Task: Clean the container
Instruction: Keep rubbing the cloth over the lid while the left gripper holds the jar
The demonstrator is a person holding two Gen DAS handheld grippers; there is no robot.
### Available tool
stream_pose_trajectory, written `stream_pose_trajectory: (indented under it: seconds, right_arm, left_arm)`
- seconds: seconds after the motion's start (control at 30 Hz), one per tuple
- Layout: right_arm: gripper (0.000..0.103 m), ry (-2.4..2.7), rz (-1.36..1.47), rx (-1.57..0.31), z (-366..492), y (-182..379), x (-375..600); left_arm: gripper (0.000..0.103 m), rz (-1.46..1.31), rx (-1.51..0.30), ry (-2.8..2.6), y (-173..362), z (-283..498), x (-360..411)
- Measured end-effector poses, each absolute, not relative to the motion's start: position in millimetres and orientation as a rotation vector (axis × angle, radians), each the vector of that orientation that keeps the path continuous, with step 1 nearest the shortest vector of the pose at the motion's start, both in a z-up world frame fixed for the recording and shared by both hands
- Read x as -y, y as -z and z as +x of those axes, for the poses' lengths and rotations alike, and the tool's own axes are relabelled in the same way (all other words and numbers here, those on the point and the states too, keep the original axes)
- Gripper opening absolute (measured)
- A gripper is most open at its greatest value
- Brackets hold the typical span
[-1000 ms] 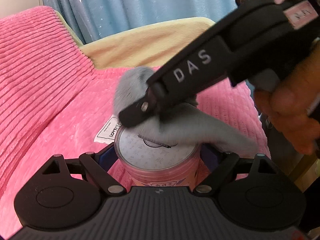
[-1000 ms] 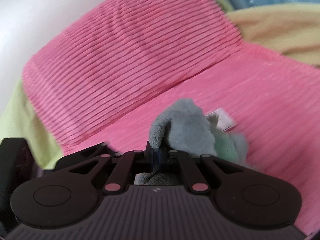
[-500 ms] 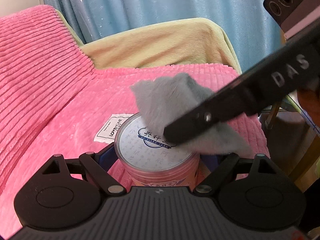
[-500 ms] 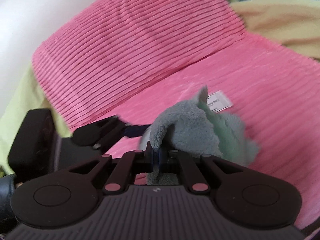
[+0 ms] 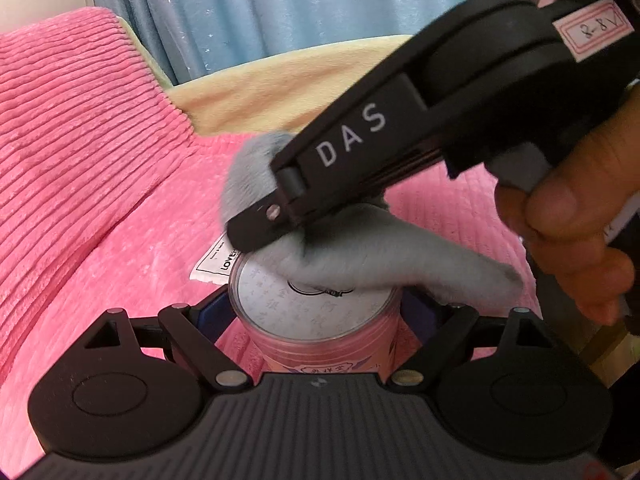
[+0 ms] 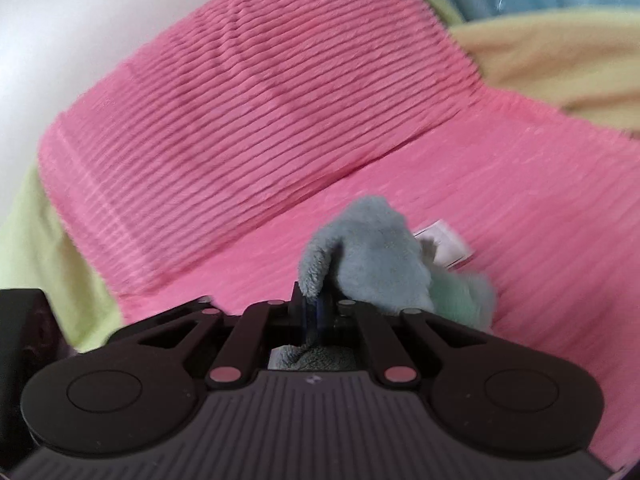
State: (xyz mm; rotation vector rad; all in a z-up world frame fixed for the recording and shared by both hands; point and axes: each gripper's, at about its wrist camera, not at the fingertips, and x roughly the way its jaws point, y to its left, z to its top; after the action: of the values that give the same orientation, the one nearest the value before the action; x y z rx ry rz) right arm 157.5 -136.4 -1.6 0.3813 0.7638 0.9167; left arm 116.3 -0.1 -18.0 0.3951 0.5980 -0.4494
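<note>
1. Since half a second ago the right gripper (image 5: 260, 220) has swung from the right edge toward frame centre, dragging the cloth (image 5: 384, 256) over the far half of the lid (image 5: 312, 304).
2. Readable writing: "DAS" in white on the right gripper's arm, a handwritten "8-8" sticker at upper right, and "LOVE…" on the tag (image 5: 218, 262) sewn to the pink blanket (image 5: 100, 200).
3. The can (image 5: 324, 344), low centre, is round and pink-sided, with a pale lid printed with characters.
4. The left gripper (image 5: 316, 316) is closed against the can's sides.
5. The right gripper's fingers are pinched together on the fluffy grey cloth (image 6: 372, 264).
6. The blanket is ribbed plush; a starred blue curtain (image 5: 280, 8) hangs behind.
</note>
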Motion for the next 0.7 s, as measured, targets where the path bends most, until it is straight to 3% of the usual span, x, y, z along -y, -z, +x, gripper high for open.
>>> stream_pose_trajectory:
  seconds: [0.7]
  right_arm:
    - [0.002,-0.929,0.352,-0.776,151.2,-1.0,141.4]
  left_arm:
    - [0.087,0.389,-0.591,0.449,18.9,112.1,-0.7]
